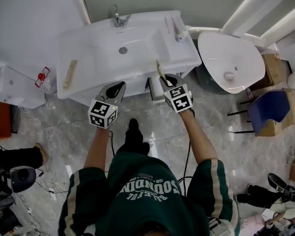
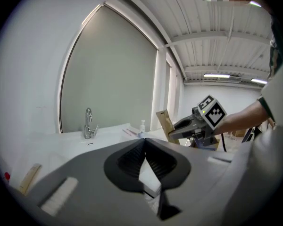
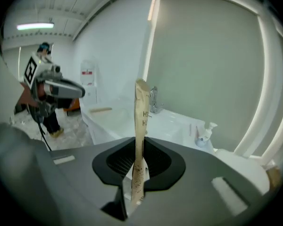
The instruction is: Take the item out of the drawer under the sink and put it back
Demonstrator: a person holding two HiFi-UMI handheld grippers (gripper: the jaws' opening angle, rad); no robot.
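Note:
A long tan paper packet (image 1: 160,70) (image 3: 140,121) stands upright between the jaws of my right gripper (image 1: 166,78) (image 3: 139,145), which is shut on its lower part. The packet is raised in front of the white sink vanity (image 1: 88,58), near its front edge. My left gripper (image 1: 116,88) (image 2: 145,142) hovers to the left at the same edge, jaws shut and holding nothing. The left gripper view shows the right gripper (image 2: 175,130) with the packet (image 2: 164,122). The grippers and the counter hide the drawer below.
A faucet (image 1: 118,17) and a pump bottle (image 1: 180,32) stand at the back of the counter, and a wooden strip (image 1: 70,73) lies at its left end. A white oval basin (image 1: 231,60) and a blue chair (image 1: 267,107) are at the right, a white cabinet (image 1: 14,90) at the left.

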